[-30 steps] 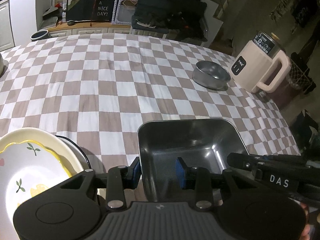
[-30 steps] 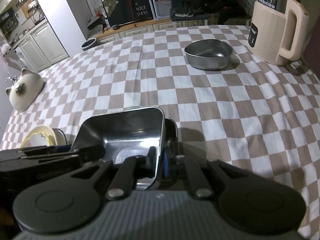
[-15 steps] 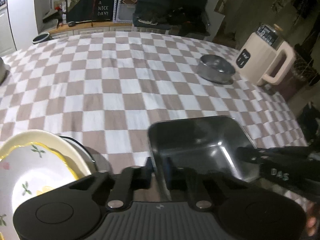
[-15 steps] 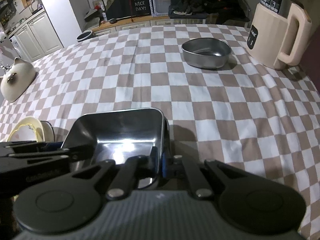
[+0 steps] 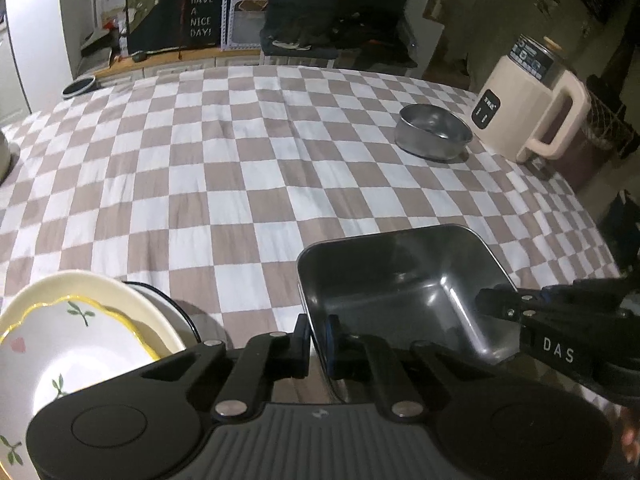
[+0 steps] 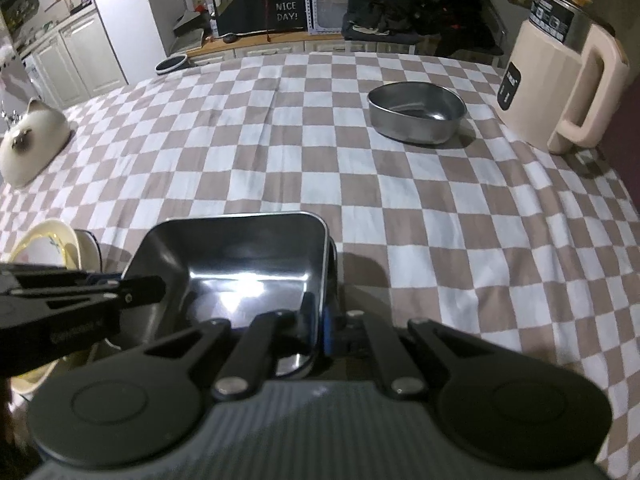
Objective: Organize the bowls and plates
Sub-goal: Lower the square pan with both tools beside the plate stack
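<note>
Both grippers clamp opposite walls of a square stainless-steel tray (image 5: 404, 292) at the table's (image 5: 240, 184) near edge: left gripper (image 5: 318, 338) on its left rim, right gripper (image 6: 320, 326) on its right. Uneven lifting could tilt the thin, slippery rim free, knocking the floral plates (image 5: 72, 344) stacked just left.

glossy metal tray (image 5: 404, 280) on matt checkered cloth (image 5: 240, 176).
</note>
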Available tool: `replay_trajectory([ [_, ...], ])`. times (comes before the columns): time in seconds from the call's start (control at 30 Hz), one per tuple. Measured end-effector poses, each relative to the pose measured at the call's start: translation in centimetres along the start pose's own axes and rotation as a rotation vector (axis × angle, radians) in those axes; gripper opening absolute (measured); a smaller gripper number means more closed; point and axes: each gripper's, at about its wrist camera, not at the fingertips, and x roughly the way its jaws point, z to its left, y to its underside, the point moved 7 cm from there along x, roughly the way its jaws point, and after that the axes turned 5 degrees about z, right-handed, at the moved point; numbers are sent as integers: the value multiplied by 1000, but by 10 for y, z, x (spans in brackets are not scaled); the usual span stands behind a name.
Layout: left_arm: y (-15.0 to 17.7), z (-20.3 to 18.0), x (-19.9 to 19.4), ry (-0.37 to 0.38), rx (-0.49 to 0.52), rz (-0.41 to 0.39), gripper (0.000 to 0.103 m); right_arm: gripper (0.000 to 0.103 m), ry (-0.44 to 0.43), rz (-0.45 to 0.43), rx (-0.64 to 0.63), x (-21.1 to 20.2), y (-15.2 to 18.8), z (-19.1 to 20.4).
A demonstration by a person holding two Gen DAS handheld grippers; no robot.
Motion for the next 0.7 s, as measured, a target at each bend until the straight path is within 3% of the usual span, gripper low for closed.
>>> replay_trajectory([
  [0.47, 0, 1, 4, -20, 20, 10, 15, 8, 47, 31, -17, 13, -1, -2],
  [0.7, 0, 2, 7, -27, 21, 19, 19, 24, 32, 49, 27, 19, -1, -11],
])
